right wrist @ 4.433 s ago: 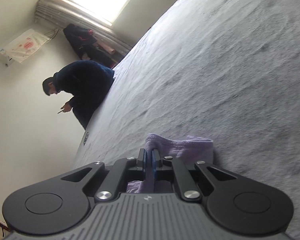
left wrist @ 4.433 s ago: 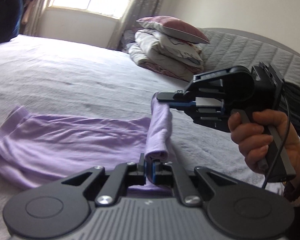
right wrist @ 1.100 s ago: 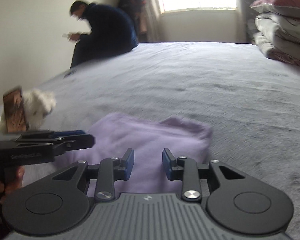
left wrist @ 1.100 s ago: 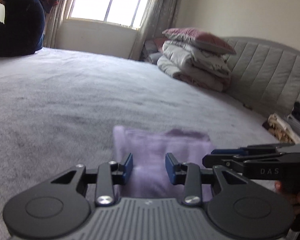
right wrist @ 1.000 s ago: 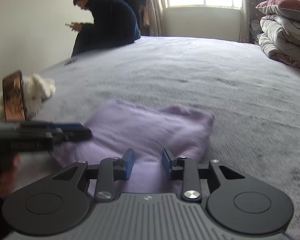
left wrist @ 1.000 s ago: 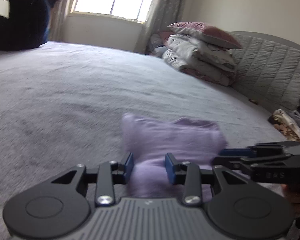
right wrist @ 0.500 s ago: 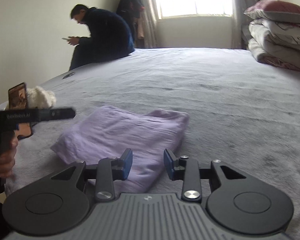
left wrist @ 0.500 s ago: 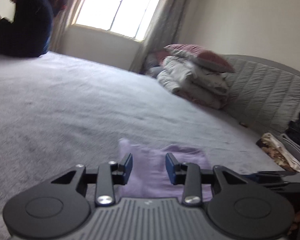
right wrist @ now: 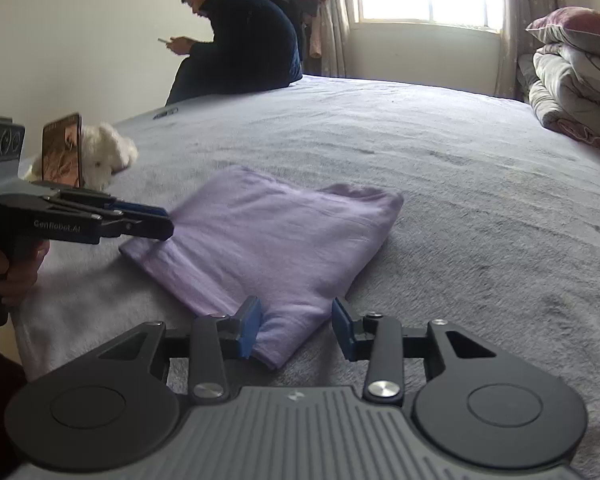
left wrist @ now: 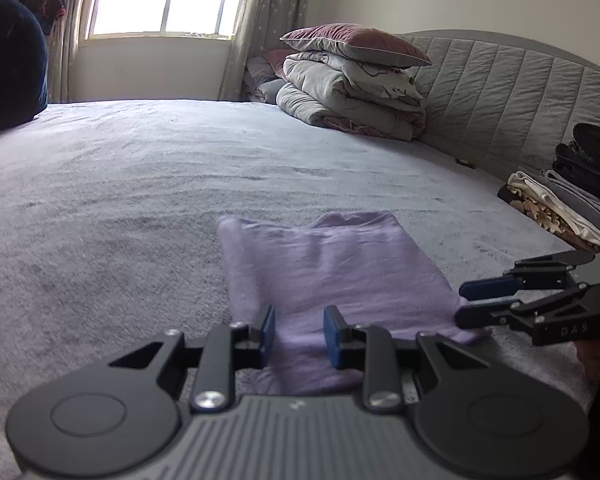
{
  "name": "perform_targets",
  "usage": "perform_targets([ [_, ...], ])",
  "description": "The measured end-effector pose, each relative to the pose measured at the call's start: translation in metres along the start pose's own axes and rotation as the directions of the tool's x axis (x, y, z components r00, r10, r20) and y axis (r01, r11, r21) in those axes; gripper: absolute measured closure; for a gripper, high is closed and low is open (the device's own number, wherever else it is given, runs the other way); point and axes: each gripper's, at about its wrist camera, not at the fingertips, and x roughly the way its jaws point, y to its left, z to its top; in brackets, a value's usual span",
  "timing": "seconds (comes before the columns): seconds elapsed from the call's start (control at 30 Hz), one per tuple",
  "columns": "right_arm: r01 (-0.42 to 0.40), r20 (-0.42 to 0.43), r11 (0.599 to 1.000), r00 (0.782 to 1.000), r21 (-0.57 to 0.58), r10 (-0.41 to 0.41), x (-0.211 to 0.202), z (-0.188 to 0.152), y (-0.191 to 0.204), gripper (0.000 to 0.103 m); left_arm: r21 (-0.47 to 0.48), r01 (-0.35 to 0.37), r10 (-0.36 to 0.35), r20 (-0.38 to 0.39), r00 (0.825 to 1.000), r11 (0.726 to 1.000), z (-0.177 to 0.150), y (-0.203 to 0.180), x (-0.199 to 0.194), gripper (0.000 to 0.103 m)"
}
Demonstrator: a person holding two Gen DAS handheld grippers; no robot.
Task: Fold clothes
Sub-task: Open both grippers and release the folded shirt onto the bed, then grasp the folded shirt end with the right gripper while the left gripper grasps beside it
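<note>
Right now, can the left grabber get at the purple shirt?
Probably yes. The left gripper is closing, with nothing pinched, and the folded purple shirt lies flat on the bed right before its fingertips, with nothing in between.

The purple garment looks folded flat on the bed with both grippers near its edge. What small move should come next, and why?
Probably draw both grippers back. The purple garment lies as a flat folded rectangle on the bed. The left gripper, jaws closing, and the right gripper, jaws opening, grip nothing; cloth only shows between their tips.
</note>
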Motion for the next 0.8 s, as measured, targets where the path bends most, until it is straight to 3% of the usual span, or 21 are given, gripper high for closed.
perform_targets([
  [0.17, 0.019, 0.050, 1.000, 0.999, -0.003, -0.018, 0.017, 0.028, 0.000, 0.061, 0.005, 0.002, -0.002, 0.062, 0.998, 1.000, 0.031, -0.003, 0.011, 0.071],
  [0.33, 0.007, 0.017, 1.000, 1.000, 0.000, -0.007, 0.059, 0.045, 0.004, 0.061, -0.001, 0.032, -0.032, 0.010, 0.999, 0.999, 0.051, -0.009, 0.056, 0.072],
  [0.53, 0.062, -0.019, 0.998, 0.998, -0.027, -0.063, 0.086, 0.049, -0.003, 0.062, 0.017, -0.070, 0.071, -0.043, 0.997, 0.997, 0.041, 0.001, 0.089, 0.074],
  [0.7, 0.105, -0.006, 0.992, 0.994, 0.064, -0.105, 0.071, 0.043, -0.034, 0.062, -0.047, -0.140, 0.139, -0.021, 0.990, 0.989, 0.041, 0.020, 0.078, 0.075],
  [0.8, 0.101, -0.003, 0.988, 0.995, 0.115, -0.101, 0.058, 0.040, -0.045, 0.061, -0.167, -0.116, 0.111, -0.039, 0.993, 0.979, 0.044, 0.037, 0.071, 0.071],
])
